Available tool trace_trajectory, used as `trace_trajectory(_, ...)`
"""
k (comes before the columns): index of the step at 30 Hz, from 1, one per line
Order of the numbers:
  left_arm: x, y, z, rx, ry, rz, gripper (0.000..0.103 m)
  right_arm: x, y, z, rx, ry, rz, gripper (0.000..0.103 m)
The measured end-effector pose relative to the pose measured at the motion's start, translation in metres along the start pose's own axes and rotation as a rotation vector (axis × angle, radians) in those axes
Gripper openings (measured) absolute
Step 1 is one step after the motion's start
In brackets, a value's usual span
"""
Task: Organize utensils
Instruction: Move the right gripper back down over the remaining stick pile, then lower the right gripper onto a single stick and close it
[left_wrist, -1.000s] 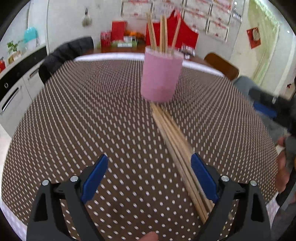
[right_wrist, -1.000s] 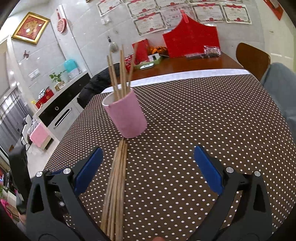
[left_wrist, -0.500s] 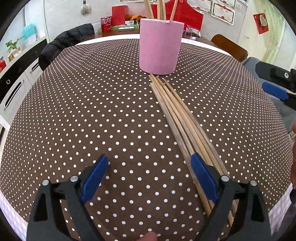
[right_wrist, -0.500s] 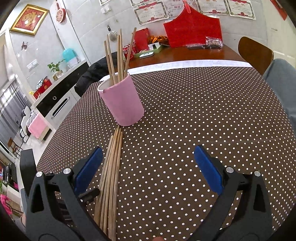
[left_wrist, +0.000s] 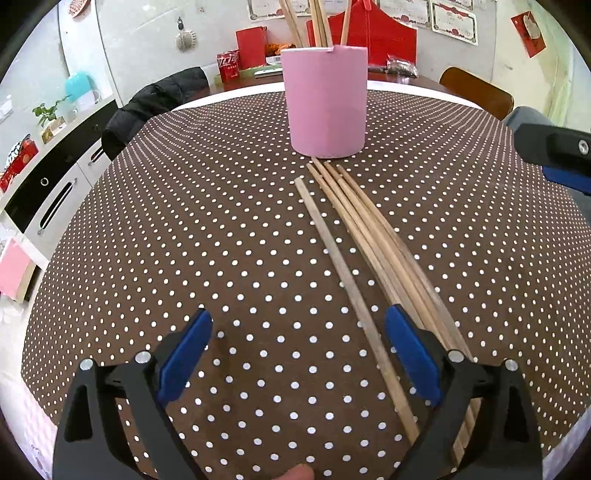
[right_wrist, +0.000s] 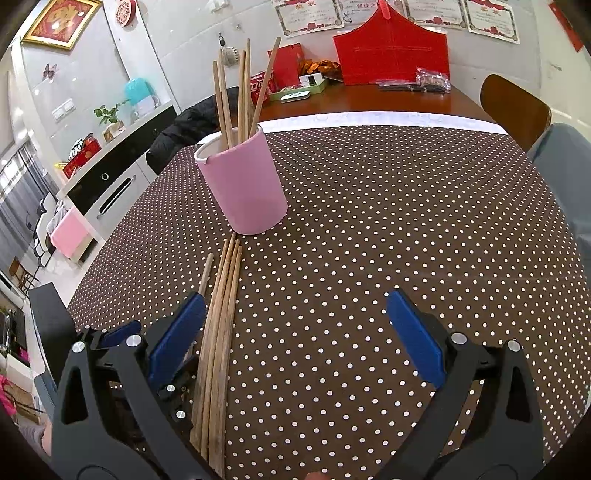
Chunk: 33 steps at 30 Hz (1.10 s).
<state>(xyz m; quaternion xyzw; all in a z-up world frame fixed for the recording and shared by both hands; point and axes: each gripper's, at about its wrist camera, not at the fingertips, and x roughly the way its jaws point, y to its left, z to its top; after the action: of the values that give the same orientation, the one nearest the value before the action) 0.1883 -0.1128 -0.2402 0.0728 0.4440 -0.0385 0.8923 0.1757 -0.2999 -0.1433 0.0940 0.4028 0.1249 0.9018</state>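
Both claws hung wide open and empty over the polka-dot bench (left_wrist: 184, 229), nothing gripped on either side. The left claw (left_wrist: 297, 354) sat low in its frame with one lone chopstick (left_wrist: 343, 273) running diagonally up between its pads, while the bundle of chopsticks (left_wrist: 373, 236) lay just right of it, passing under the right-hand blue pad. Up at the top centre stood the pink cup (left_wrist: 327, 103), with several sticks already upright inside and the bundle's far tips nearly touching its base. In the right wrist view, the right claw (right_wrist: 295, 339) hovered with the bundle (right_wrist: 221, 314) at the lower left of frame, by its left pad, and the cup (right_wrist: 245, 188) at upper left. The risk, as I judged it: closing on that single stick could nudge the neighbouring bundle and roll sticks off the near bench edge, or a thin round stick could twist out of the pads. A clumsy drop could tip the cup too.
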Motion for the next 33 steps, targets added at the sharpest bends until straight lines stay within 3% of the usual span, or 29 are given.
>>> trace_trajectory(5, 0.003, 0.022, -0.006, -0.041, 0.024, -0.033, 0.094, 0.010, 0.004, -0.005, -0.047, 0.061, -0.023, 0.097)
trace_trajectory(9, 0.000, 0.037, -0.009, -0.053, 0.025, -0.043, 0.094, 0.038, 0.025, -0.022, -0.179, 0.185, -0.066, 0.097)
trace_trajectory(11, -0.003, 0.041, -0.009, -0.057, 0.024, -0.041, 0.094, 0.047, 0.035, -0.028, -0.228, 0.205, -0.088, 0.096)
trace_trajectory(14, -0.004, 0.042, -0.009, -0.058, 0.020, -0.042, 0.094, 0.053, 0.044, -0.034, -0.266, 0.217, -0.090, 0.096)
trace_trajectory(17, -0.004, 0.041, -0.008, -0.049, 0.016, -0.047, 0.094, 0.061, 0.050, -0.041, -0.313, 0.229, -0.149, 0.095)
trace_trajectory(24, 0.001, 0.040, 0.005, 0.007, 0.029, -0.028, 0.094, 0.062, 0.051, -0.045, -0.308, 0.233, -0.125, 0.094)
trace_trajectory(33, 0.001, 0.048, 0.005, 0.024, 0.027, -0.018, 0.094, 0.062, 0.051, -0.048, -0.333, 0.257, -0.172, 0.093)
